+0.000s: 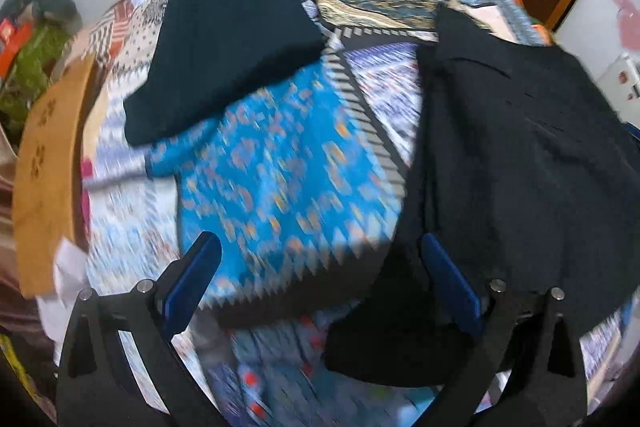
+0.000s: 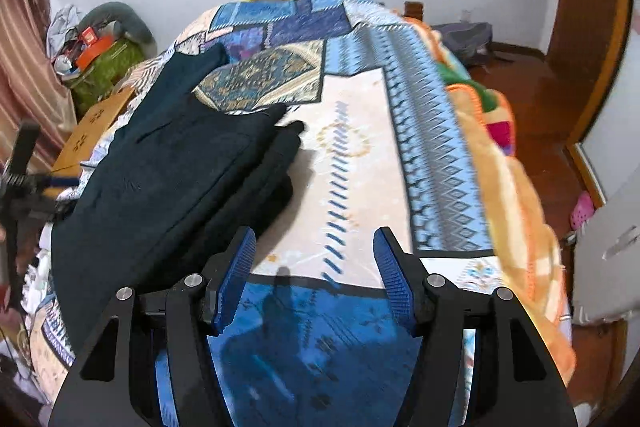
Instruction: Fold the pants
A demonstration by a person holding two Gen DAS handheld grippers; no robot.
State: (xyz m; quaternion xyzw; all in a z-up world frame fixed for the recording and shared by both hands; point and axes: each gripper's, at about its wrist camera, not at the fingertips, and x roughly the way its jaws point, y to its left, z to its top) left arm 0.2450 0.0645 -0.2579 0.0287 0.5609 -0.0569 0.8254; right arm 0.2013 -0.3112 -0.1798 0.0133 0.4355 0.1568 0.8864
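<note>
Two dark garments are seen on the patterned bedspread (image 2: 360,155): a folded piece (image 1: 228,51) at about 11 o'clock in the left wrist view, and the pants (image 2: 160,179), partly folded in layers. Their long axis runs from 7 to 1 o'clock in the right wrist view. Both the left gripper (image 1: 320,267) and the right gripper (image 2: 316,267) are held apart and empty. A further fold is judged to come next, for which an edge of the pants must be clamped.

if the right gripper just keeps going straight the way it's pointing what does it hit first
Most likely the patterned bedspread. The right gripper is open and empty, aimed at bare cloth; the dark pants lie just left of its line, though depth is hard to judge.
</note>
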